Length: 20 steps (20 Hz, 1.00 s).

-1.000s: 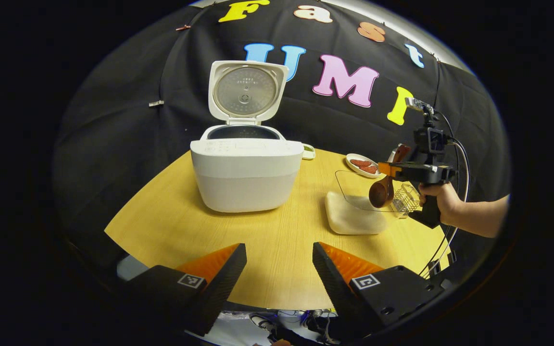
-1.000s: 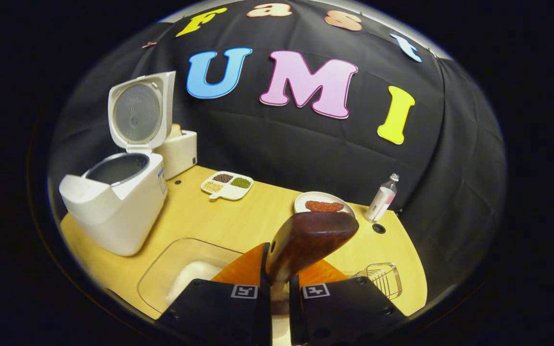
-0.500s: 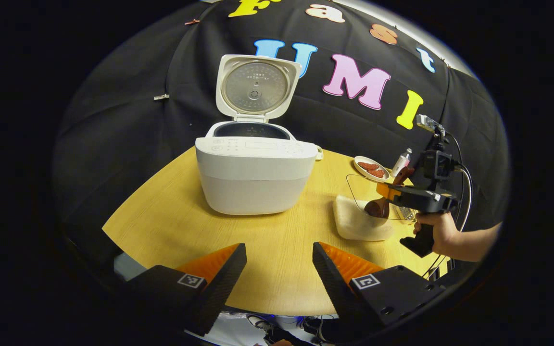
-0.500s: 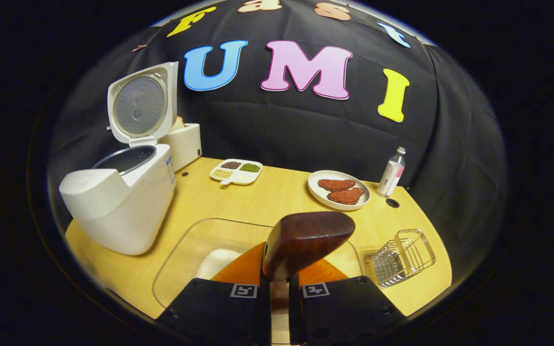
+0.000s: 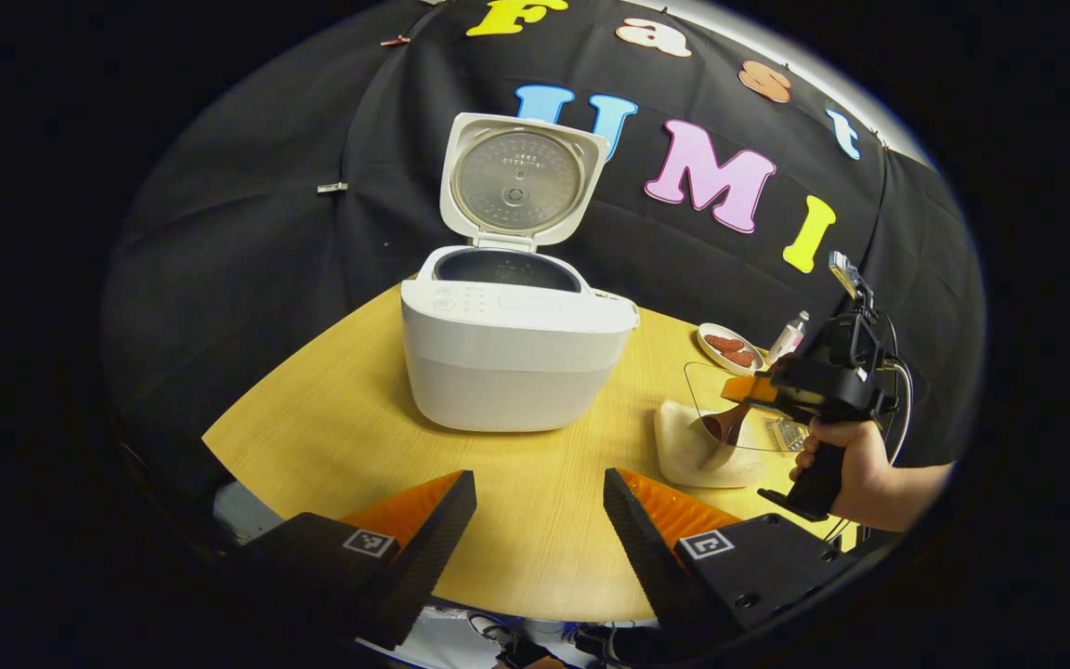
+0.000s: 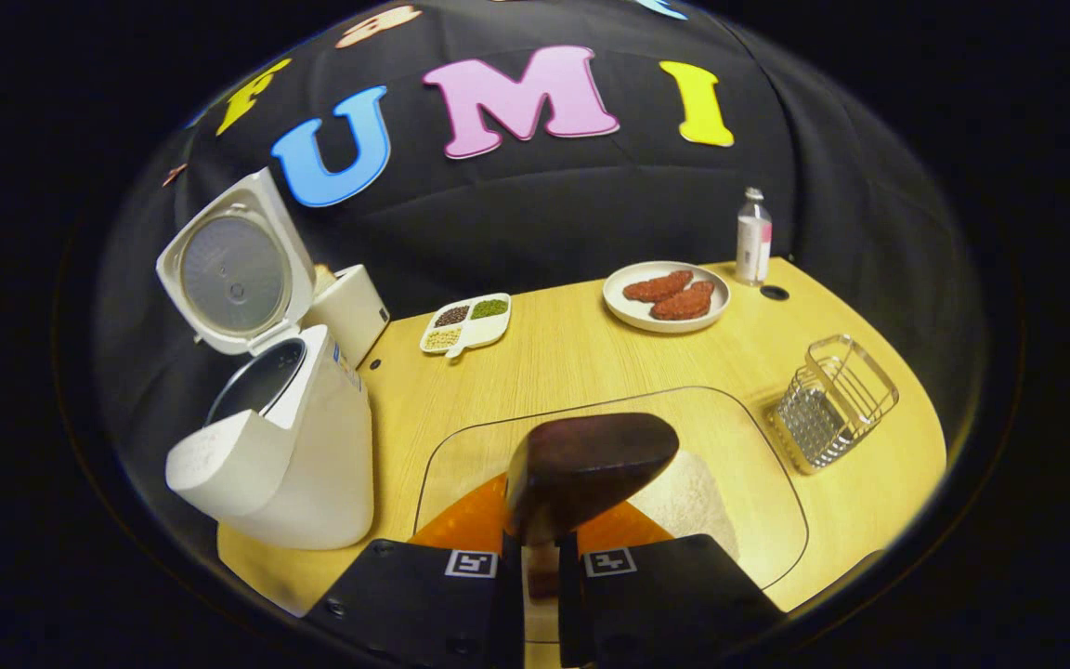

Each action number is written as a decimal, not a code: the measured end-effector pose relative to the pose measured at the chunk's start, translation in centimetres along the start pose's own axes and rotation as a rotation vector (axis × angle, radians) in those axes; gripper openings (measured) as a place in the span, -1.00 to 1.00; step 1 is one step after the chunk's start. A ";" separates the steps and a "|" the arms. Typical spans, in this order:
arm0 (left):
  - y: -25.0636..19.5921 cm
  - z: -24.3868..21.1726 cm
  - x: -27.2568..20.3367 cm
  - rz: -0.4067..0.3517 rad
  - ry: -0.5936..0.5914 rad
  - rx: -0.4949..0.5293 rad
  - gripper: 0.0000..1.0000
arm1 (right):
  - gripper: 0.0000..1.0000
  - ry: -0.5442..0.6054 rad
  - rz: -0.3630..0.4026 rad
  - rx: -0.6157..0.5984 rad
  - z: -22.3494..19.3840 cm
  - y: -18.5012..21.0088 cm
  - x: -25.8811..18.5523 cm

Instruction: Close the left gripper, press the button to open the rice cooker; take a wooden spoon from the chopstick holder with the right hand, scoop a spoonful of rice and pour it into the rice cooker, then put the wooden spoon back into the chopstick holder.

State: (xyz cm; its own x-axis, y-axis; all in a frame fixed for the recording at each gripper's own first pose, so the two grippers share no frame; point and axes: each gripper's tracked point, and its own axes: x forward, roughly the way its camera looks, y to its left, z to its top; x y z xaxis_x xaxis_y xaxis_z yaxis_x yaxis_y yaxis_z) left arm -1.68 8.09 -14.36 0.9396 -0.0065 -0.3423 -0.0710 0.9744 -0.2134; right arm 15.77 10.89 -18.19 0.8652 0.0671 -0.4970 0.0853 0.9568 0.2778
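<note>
Over the clear rice tray, the right gripper clamps the wooden spoon by its handle — stiff, light, probably slick — bowl dipping into rice. Left gripper hangs open before the opened rice cooker.

Hand-held gripper clamps the wooden spoon above the rice container; rice cooker open.

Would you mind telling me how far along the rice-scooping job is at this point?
Done: the rice cooker stands with its lid up, and the wooden spoon is out of the chopstick holder, clamped in the right tool. In hand: the spoon's bowl is down at the rice in the clear container. Left: lifting a spoonful, pouring it into the cooker, returning the spoon. The left tool hangs open.
</note>
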 end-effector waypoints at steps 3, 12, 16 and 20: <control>0.0 -0.2 -0.1 -0.006 0.010 -0.018 0.90 | -0.62 0.050 -0.001 0.132 -0.1 -0.1 -0.1; -0.2 0.4 -0.4 -0.014 -0.014 -0.033 0.91 | -0.62 0.087 0.043 0.305 0.9 -0.2 -1.1; -0.1 0.1 -0.9 -0.015 -0.009 -0.041 0.91 | -0.62 0.064 0.050 0.447 2.9 -1.8 -1.4; -0.2 -0.3 -1.4 -0.024 -0.009 -0.037 0.91 | -0.63 0.033 0.031 0.550 4.5 -4.0 -2.2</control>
State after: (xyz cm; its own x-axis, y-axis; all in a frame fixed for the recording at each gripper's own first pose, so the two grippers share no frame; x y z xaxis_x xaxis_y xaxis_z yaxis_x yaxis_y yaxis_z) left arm -3.09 7.83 -14.05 0.9443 -0.0272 -0.3281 -0.0609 0.9649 -0.2553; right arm 15.73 5.63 -14.45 0.8564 0.1101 -0.5045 0.3133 0.6659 0.6771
